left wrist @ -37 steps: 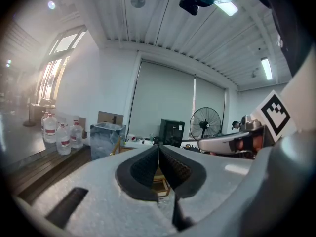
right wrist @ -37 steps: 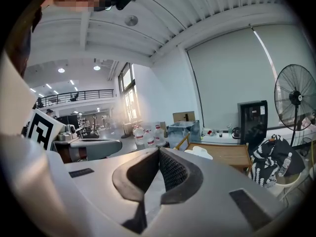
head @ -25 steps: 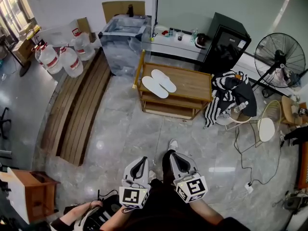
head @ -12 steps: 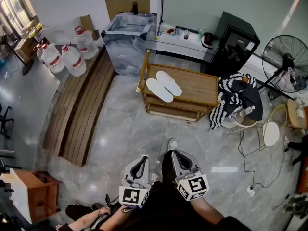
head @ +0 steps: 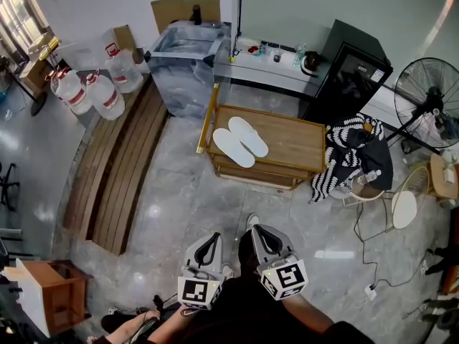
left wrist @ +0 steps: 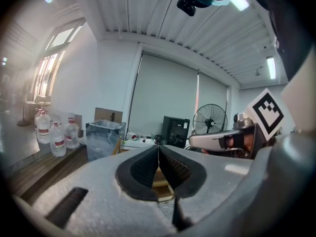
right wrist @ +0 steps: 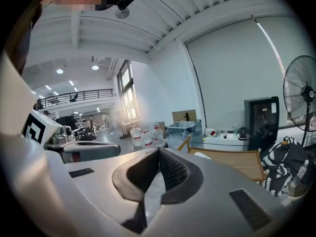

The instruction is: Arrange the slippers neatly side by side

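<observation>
Two white slippers [head: 239, 141] lie side by side, touching, on the left half of a low wooden table [head: 294, 139] across the room. My left gripper [head: 209, 241] and my right gripper [head: 258, 231] are held close to my body, far from the table, both shut with nothing between the jaws. In the left gripper view the left gripper [left wrist: 158, 147] points level toward the table. The right gripper [right wrist: 159, 150] points the same way, with a slipper's tip [right wrist: 201, 155] showing just over its jaw on the table [right wrist: 237, 163].
A clear plastic bin [head: 185, 56] and a white shelf [head: 269, 67] stand behind the table, a black cabinet [head: 351, 70] and a fan [head: 430, 95] to its right. Striped cloth [head: 351, 149] drapes beside the table. Water bottles [head: 86, 88] and wooden planks [head: 118, 163] lie left. A cable [head: 366, 221] crosses the floor.
The view has shifted slightly as I moved; the grippers stay shut and close together. The slippers have not moved.
</observation>
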The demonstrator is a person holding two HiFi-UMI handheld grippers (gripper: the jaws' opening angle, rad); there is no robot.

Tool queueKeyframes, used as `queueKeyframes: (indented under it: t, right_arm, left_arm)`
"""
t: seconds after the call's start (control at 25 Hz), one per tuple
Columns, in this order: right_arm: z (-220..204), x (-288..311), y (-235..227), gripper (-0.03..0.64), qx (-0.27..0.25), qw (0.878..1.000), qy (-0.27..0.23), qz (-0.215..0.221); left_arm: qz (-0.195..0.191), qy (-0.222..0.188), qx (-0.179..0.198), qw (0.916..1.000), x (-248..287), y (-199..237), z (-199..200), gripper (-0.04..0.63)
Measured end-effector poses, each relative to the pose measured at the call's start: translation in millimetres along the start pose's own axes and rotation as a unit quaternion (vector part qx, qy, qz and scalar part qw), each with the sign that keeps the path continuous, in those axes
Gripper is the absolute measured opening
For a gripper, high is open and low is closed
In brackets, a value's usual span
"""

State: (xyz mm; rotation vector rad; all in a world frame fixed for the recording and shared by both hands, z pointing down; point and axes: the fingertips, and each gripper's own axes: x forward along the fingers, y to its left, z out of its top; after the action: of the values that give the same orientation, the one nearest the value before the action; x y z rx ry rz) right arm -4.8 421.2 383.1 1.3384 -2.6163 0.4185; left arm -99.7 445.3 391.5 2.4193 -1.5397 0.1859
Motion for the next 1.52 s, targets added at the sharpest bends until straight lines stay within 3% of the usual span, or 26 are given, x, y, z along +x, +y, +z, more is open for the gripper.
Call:
queueKeyframes:
  t: [0.2, 0.76, 1.04, 1.52]
  right_arm:
    - [20, 28, -32, 0.012, -0.004, 1.000, 0.000, 0.011]
    - [56, 92, -143, 0.012, -0.009, 0.999, 0.018, 0.035]
    - [61, 110, -193, 0.013, -0.015, 0.999, 0.016, 0.039]
    - [62, 135, -215, 0.012, -0.013, 0.999, 0.015, 0.044]
  left_arm:
    - [0.013, -0.017, 0.005, 0.9998, 42, 9, 17, 0.018]
    - [0.030, -0.002, -0.012, 0.9995, 173, 10, 56, 0.018]
    - [0.041, 0.000, -0.001, 0.9992, 212, 0, 68, 0.018]
    - [0.029, -0.002, 0.011, 0.9995, 247, 0, 67, 0.018]
